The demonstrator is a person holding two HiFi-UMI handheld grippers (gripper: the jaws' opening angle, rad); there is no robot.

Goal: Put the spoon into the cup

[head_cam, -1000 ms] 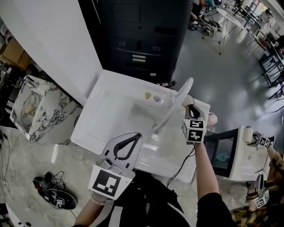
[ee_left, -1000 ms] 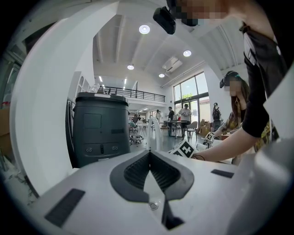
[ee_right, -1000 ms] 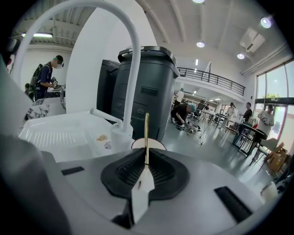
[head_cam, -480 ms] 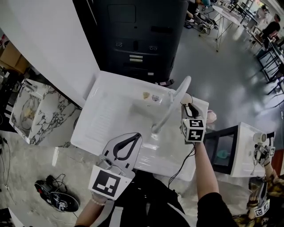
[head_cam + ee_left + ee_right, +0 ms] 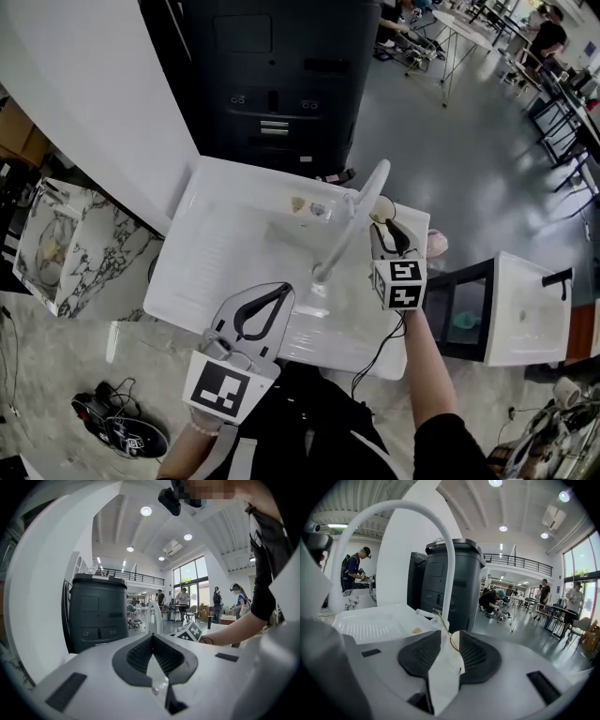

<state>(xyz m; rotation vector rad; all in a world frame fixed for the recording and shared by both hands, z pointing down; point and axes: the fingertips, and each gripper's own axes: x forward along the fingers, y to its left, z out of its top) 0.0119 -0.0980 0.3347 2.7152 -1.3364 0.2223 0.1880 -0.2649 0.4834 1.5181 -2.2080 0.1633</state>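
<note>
Right gripper just right of faucet, nipped onto spoon; left gripper before faucet, closed, empty; risk: thin hold slipping, or clipping faucet.

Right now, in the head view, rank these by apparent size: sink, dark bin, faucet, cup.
1. sink: largest.
2. dark bin: close behind the sink. The frame's top edge cuts it off, so this order is unsure.
3. faucet.
4. cup, held in the right gripper: smallest.
</note>
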